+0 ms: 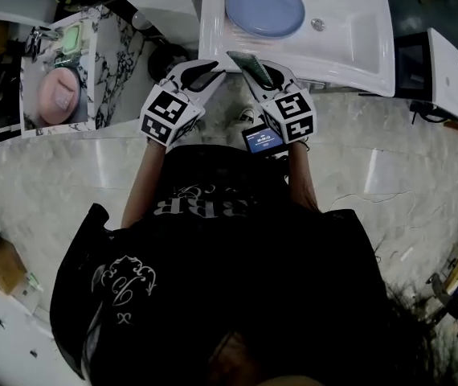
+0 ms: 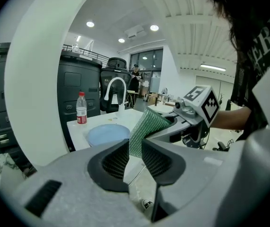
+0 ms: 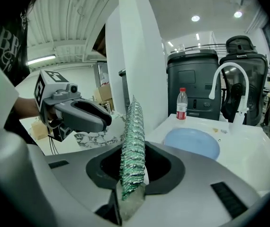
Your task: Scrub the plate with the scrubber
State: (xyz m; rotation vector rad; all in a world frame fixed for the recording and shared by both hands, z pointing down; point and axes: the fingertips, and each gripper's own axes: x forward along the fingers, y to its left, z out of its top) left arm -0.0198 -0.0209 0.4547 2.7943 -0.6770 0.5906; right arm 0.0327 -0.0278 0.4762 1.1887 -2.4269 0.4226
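The blue plate (image 1: 265,6) is lying flat on the white sink unit (image 1: 357,51), apart from both tools. The green scrubber (image 3: 132,136) is standing on edge, clamped between the jaws of the right gripper (image 1: 261,72), which is hovering at the unit's near edge. Just beside it, the left gripper (image 1: 203,75) is pinching its jaws together on nothing. A red-labelled bottle (image 3: 182,103) is standing near the white faucet (image 3: 227,77) beyond the plate.
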